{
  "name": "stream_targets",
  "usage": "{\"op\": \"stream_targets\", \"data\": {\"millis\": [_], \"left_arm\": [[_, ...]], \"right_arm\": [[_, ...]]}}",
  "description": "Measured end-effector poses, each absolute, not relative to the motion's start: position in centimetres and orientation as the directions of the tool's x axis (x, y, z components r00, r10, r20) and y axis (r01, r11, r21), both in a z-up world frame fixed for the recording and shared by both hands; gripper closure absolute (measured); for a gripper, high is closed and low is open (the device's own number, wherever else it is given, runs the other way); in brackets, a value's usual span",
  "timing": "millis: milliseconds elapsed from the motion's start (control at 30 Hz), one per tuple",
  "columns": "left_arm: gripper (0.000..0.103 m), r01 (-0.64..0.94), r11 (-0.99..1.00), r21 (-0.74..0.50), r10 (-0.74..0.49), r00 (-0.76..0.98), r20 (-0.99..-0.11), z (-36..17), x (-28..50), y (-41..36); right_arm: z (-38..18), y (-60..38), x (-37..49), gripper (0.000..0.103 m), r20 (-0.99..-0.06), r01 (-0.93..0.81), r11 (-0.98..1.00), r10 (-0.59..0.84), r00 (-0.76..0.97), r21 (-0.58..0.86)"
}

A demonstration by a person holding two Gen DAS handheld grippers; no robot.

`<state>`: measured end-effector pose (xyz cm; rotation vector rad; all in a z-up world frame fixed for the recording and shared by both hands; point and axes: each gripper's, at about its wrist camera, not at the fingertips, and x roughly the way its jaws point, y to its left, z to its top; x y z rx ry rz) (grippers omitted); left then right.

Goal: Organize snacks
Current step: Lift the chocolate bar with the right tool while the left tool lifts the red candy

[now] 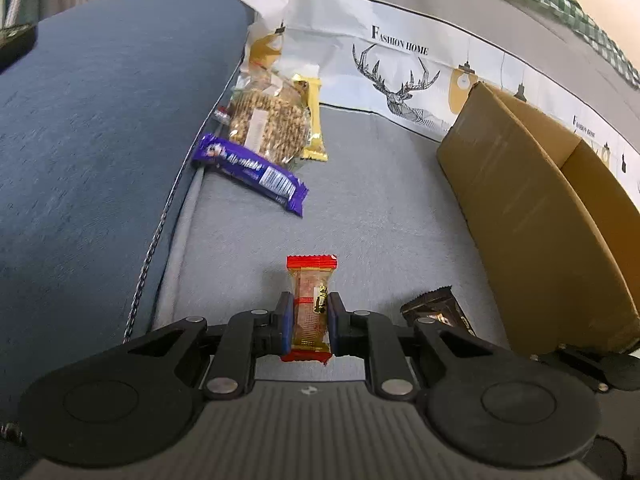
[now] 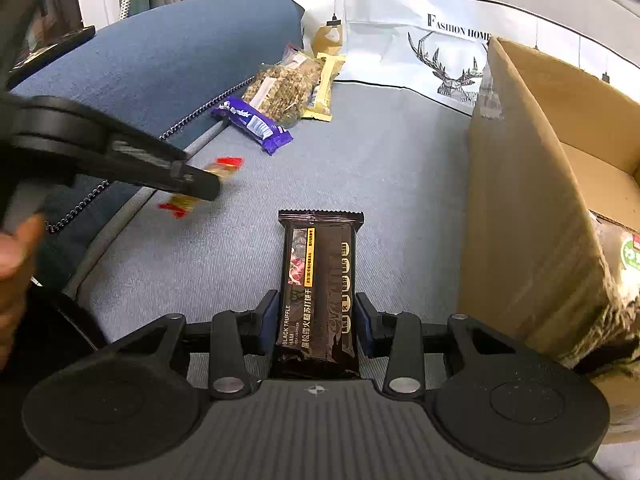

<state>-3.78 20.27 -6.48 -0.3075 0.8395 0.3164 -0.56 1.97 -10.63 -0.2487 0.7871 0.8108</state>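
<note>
My left gripper [image 1: 310, 305] is shut on a small red-and-gold snack packet [image 1: 311, 280], held lengthwise between the pads just above the grey seat. From the right wrist view the same left gripper [image 2: 200, 184] carries that packet [image 2: 224, 166] at the left. A black truffle cracker pack [image 2: 320, 256] sits lengthwise between the blue pads of my right gripper [image 2: 316, 302], both pads pressing on its long sides. The black pack [image 1: 434, 310] also shows low at the right in the left wrist view.
An open cardboard box [image 2: 520, 200] stands at the right, with something green-labelled inside. A purple bar [image 1: 250, 172], a clear bag of crunchy snacks [image 1: 268, 124] and a yellow packet [image 1: 314, 128] lie by the blue cushion [image 1: 100, 140]. A deer-print sheet [image 1: 400, 64] covers the back.
</note>
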Motion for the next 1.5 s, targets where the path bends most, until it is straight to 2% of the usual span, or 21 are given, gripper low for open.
{"op": "stream_targets", "data": {"millis": [233,333,700,967,1500], "left_arm": [[0.084,-0.392,0.909,-0.142,0.092,0.520,-0.849,-8.3,-2.0,20.5],[0.083,-0.373,0.921,-0.115,0.099,0.507,-0.856,-8.5,-1.6,20.0],[0.083,-0.363,0.928,-0.089,0.114,0.501,-0.858,-8.5,-1.6,19.7],[0.085,-0.361,0.928,-0.095,0.116,0.519,-0.847,-8.3,-1.8,19.7],[0.085,-0.347,0.927,-0.141,0.116,0.624,-0.773,-6.7,-3.4,19.6]], "right_arm": [[-11.2,2.2,-0.1,0.061,-0.742,-0.721,0.686,0.534,0.405,0.101],[-11.3,2.3,-0.1,0.061,-0.745,-0.724,0.683,0.532,0.402,0.097],[-11.5,2.7,0.0,0.058,-0.748,-0.730,0.679,0.526,0.404,0.082],[-11.4,2.5,-0.2,0.062,-0.741,-0.730,0.679,0.531,0.411,0.081],[-9.4,1.4,-1.1,0.062,-0.656,-0.735,0.673,0.593,0.466,0.086]]}}
